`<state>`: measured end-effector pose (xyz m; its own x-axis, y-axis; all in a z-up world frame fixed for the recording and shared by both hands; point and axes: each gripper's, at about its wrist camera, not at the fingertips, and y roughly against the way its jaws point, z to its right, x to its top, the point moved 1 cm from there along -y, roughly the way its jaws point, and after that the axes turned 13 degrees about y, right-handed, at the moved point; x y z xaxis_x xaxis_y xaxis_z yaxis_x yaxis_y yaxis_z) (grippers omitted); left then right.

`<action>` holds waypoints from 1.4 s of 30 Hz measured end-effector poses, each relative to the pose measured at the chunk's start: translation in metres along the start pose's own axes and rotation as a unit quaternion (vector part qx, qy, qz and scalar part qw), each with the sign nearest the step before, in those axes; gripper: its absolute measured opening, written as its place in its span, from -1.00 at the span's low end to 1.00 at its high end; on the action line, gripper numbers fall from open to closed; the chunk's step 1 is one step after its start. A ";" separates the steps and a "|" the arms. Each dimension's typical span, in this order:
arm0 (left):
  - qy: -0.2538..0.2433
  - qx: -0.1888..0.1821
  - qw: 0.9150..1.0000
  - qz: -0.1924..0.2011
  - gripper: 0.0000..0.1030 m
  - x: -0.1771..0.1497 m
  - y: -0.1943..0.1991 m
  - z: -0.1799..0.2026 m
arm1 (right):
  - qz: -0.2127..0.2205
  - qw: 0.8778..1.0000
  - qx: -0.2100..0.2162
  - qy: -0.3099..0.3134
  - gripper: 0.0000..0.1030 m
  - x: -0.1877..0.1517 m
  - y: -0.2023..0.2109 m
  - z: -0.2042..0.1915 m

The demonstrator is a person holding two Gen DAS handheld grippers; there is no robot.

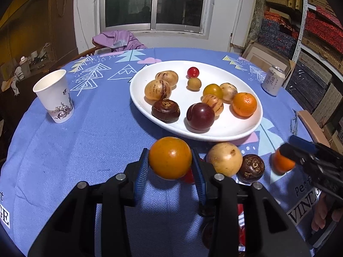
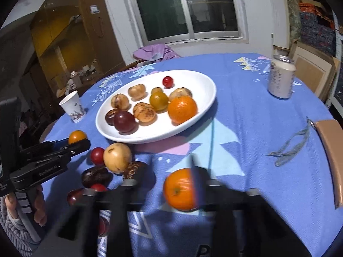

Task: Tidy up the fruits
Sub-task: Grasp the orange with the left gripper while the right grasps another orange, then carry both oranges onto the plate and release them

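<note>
- A white oval ceramic plate [image 1: 246,126] sits near the far middle of the round worktop [image 1: 85,150], which is covered by a blue cloth printed with trees; its long axis runs across the worktop in the left wrist view.
- The plate holds a dimpled orange mandarin [image 1: 244,104], a dark red plum [image 1: 200,116], a dark brown chestnut-like fruit [image 1: 166,109], a small red cherry tomato [image 1: 193,72], a yellow-orange tomato [image 1: 212,91] and several pale brown-streaked round fruits.
- A white paper cup with a blossom print [image 1: 54,95] stands upright by the left edge; a pale drink can [image 1: 273,80] stands upright by the far right edge.
- The left tongs [image 1: 170,160] are clenched on a smooth round orange tomato [image 1: 170,158], held above the cloth just before the plate's near rim.
- The right tongs [image 2: 169,184] stand released and blurred, an orange mandarin with its stem dimple toward the camera [image 2: 180,189] between their fingers, near the worktop's near edge.
- Loose on the cloth between the tongs lie a pale yellow round fruit [image 1: 224,159] touching a dark brown shrivelled fruit [image 1: 250,168].
- Behind the worktop are a window, a purple garment on a chair back, and stacked boxes to the right.
</note>
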<state>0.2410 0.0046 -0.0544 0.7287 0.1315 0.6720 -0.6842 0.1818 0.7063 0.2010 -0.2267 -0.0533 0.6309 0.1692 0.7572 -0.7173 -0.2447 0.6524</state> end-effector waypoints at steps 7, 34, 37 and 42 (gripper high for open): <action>0.002 -0.002 1.000 -0.005 -0.25 0.000 -0.001 -0.002 | -0.031 0.995 -0.084 0.053 0.44 -0.014 0.001 -0.009; 0.004 -0.001 1.000 -0.017 -0.25 -0.003 -0.007 -0.003 | -0.043 0.999 -0.007 -0.028 -0.13 -0.017 -0.012 0.022; 0.012 -0.010 1.000 -0.012 -0.25 0.000 -0.003 -0.004 | 0.004 0.999 -0.010 -0.031 -0.13 -0.010 0.009 0.021; 0.016 -0.028 0.999 0.017 -0.25 0.033 0.012 0.008 | 0.061 0.998 -0.012 0.000 -0.13 0.038 0.030 0.011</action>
<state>0.2562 0.0033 -0.0220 0.7066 0.1686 0.6873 -0.7061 0.2317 0.6691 0.2068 -0.2381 -0.0058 0.5384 0.1397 0.8310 -0.7959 -0.2399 0.5559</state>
